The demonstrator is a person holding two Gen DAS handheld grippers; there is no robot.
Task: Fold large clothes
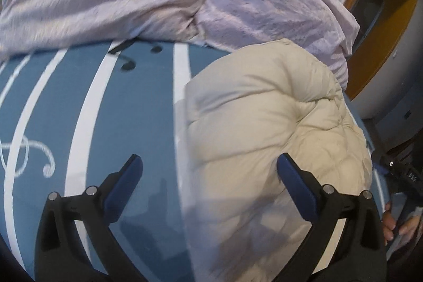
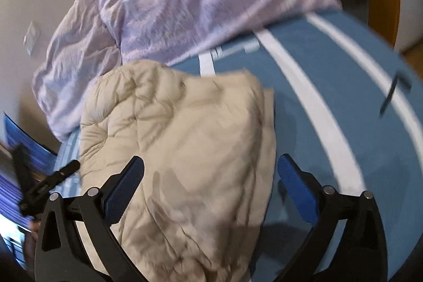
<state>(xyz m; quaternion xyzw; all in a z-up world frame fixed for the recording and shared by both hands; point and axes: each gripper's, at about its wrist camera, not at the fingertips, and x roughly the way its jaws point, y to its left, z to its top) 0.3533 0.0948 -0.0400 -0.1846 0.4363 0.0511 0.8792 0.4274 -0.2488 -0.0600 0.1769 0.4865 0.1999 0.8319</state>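
— Looking at that cream puffer jacket (image 2: 179,149), I'd say it's already bundled up on the bed (image 2: 317,102), sitting on the blue striped sheet, with the lilac duvet (image 2: 185,4) heaped at the far side.

— And the tongs?

— Both pairs stand wide apart with nothing between the pads. The right tongs (image 2: 210,165) hang over the near part of the jacket; the left tongs (image 1: 210,165) hover at its left edge, half above bare sheet.

— How will it handle?

— Light and squashy, I'd guess. It's quilted and full of air, so it likely springs back when pressed, and the smooth shell looks slippery. A shallow pinch could slide off.

— So where would you take hold?

— At a stitched seam or a folded edge, biting deep through all layers, one pair at each near corner.
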